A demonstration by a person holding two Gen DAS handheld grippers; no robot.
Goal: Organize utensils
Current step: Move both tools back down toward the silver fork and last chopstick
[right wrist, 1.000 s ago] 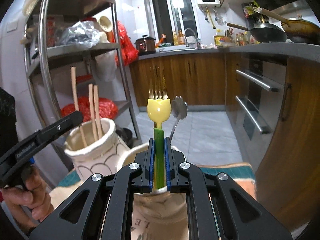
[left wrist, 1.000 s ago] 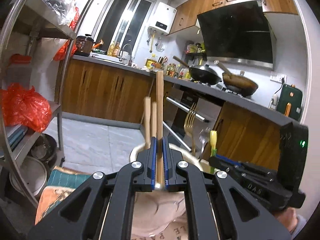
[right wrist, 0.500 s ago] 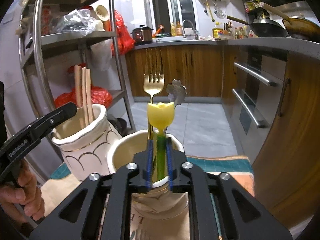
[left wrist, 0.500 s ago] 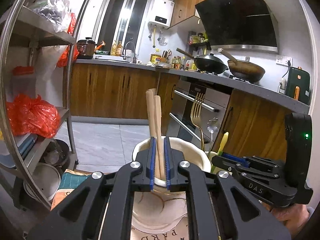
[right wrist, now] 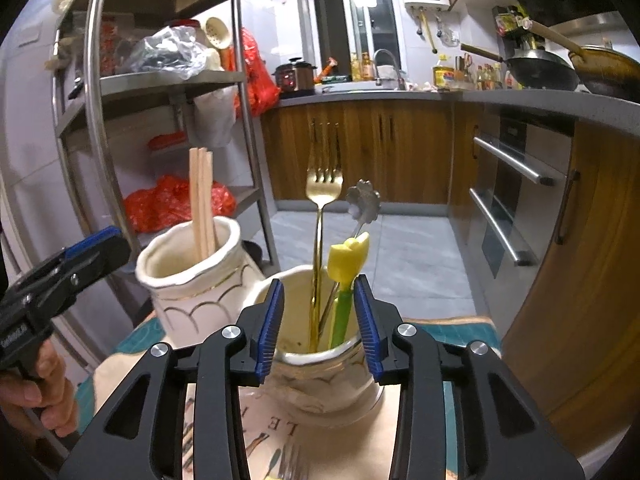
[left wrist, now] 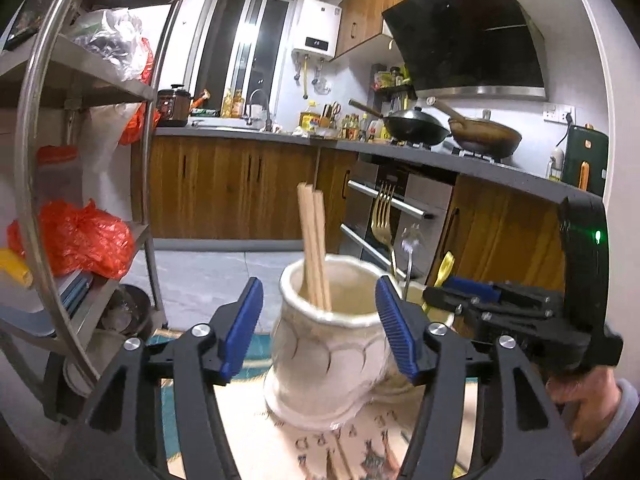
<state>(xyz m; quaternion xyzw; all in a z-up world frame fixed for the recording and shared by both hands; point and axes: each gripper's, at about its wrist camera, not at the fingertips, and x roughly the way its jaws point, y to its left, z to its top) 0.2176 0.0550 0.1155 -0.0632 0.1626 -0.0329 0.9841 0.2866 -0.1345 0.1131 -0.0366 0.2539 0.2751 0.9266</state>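
Chopsticks [left wrist: 314, 248] stand together in the tall cream vase [left wrist: 328, 360], leaning on its left inner wall, and the left hand-held gripper [left wrist: 320, 328] is spread wide with a blue pad on each side of the rim, holding nothing. The right hand-held gripper [right wrist: 318, 320] is also open around the mouth of the shorter jar [right wrist: 324, 380], where the gold fork [right wrist: 322, 216], a flower-headed spoon [right wrist: 362, 208] and the yellow-and-green tulip utensil [right wrist: 344, 280] stand.

I think the danger now is in pulling back. The right pad is very close to the green stem (I cannot tell if it touches), so a crooked retreat could drag it out or tip the jar. Both vessels stand near each other on a printed cloth [right wrist: 256, 436] on the tabletop, so a knock on one rim may push it into the other.
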